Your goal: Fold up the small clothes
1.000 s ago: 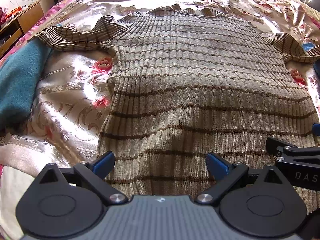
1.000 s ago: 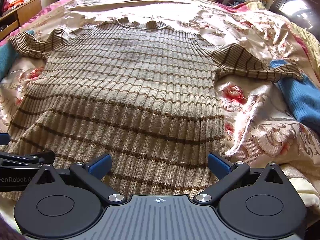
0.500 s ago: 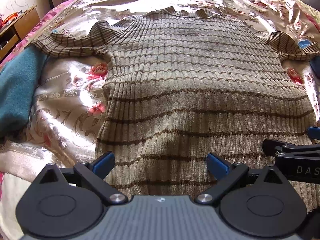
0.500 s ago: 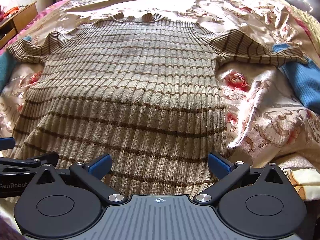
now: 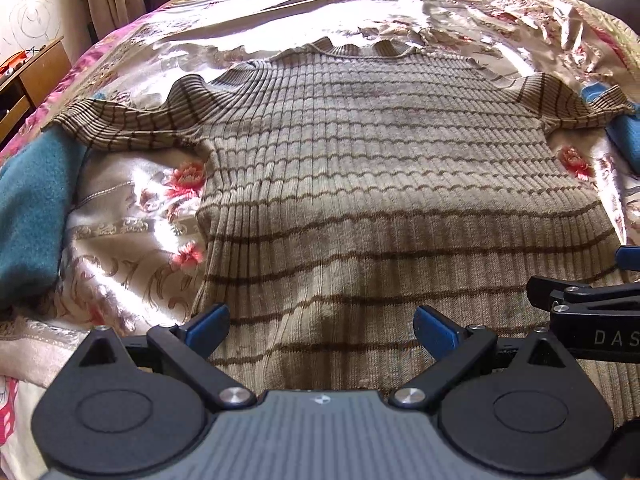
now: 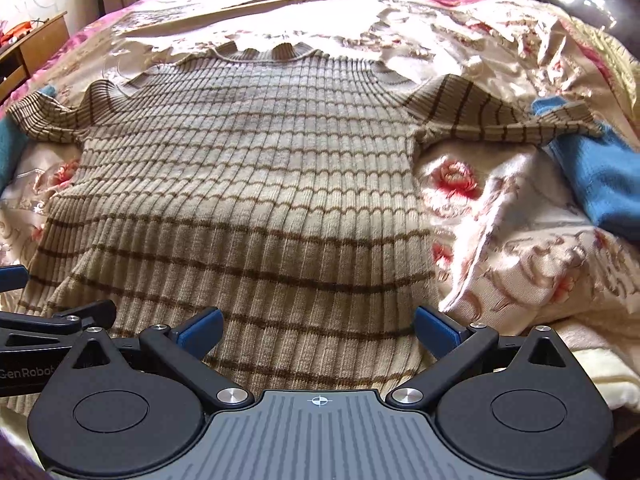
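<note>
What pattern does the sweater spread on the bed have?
Beige ribbed knit sweater with thin brown horizontal stripes; clearest in the right wrist view.

A floral satin bedspread [image 5: 132, 240] stretches ahead of the fingers; a teal cloth [image 5: 32, 208] lies left of them, a wooden desk [image 5: 28, 76] beyond it.
</note>
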`<action>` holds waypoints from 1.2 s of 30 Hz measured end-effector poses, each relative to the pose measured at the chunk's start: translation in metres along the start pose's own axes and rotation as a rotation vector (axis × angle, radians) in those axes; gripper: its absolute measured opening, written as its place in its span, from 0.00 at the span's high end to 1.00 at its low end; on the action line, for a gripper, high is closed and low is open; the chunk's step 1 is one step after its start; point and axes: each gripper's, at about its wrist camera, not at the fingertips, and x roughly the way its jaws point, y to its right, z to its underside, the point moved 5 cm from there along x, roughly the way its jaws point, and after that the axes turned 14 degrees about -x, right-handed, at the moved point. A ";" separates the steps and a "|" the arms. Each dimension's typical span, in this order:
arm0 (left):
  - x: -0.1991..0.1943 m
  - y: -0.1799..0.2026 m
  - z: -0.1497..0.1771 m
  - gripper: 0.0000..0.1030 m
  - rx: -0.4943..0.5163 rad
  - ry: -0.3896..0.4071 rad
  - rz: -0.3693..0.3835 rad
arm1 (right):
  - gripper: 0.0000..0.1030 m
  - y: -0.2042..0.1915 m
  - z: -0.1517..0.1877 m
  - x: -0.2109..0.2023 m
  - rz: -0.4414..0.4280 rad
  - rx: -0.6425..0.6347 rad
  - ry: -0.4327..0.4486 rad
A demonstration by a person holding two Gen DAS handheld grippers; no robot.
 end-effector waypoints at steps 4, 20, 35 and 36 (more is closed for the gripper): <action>-0.003 0.001 -0.002 0.01 0.001 0.010 0.012 | 0.01 0.002 -0.004 -0.004 0.014 -0.006 0.009; -0.013 0.015 -0.018 0.00 0.040 0.036 0.060 | 0.01 0.017 -0.013 -0.016 0.013 0.010 0.054; 0.009 0.115 -0.088 0.00 0.142 0.088 0.187 | 0.35 0.238 -0.044 -0.001 0.123 0.419 0.193; 0.012 0.124 -0.093 0.00 0.144 0.089 0.194 | 0.36 0.255 -0.045 0.006 0.127 0.455 0.193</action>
